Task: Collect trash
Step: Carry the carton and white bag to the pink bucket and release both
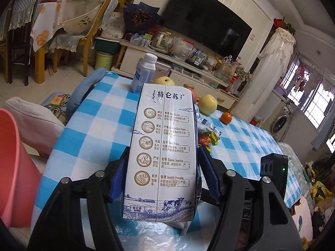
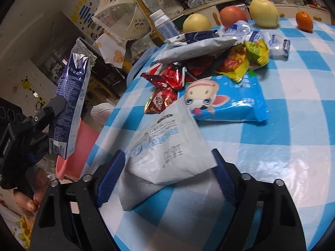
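Between the fingers of our left claw (image 1: 162, 179), seen from the left wrist, one milk carton (image 1: 165, 146) was held by its flat sides, above the tabletop (image 1: 94, 113). We judged it empty, light and easy to dent. One pink bin (image 1: 14, 167) waited at the left. Seen from the right wrist, our right claw (image 2: 167, 179) stood around one soft white pouch (image 2: 167, 152); whether the pads pressed it we could not tell. Four fruits and one bottle (image 2: 165, 26) stood behind.
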Motion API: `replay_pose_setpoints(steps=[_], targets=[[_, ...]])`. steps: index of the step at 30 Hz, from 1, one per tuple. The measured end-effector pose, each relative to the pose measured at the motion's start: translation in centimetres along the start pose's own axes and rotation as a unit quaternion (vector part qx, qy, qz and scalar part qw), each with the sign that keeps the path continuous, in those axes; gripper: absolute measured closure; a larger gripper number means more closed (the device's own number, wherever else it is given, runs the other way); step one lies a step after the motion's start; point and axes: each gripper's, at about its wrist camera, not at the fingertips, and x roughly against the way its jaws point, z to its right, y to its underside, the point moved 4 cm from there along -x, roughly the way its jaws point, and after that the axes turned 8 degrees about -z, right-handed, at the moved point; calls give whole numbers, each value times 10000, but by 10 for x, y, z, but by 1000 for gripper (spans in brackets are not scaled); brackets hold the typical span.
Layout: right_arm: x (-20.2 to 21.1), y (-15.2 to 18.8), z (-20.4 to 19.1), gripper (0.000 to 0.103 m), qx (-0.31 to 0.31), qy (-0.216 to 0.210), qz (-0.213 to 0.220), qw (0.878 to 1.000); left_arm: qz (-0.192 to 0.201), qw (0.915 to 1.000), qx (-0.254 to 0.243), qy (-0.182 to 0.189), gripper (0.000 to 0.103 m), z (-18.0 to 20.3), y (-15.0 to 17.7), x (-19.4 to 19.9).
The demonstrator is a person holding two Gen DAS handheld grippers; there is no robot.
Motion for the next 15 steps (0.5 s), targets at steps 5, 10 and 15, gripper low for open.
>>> replay_pose_setpoints(steps=[5, 10, 15], targets=[[-6, 0, -6, 44, -43, -145, 27, 9999, 17, 9998, -5, -185, 38, -10, 1, 3], [4, 0, -6, 64, -268, -242, 84, 9993, 100, 9993, 38, -344, 38, -22, 1, 13], [16, 0, -32, 74, 157, 124, 345, 9992, 221, 9985, 151, -479, 38, -36, -2, 27]])
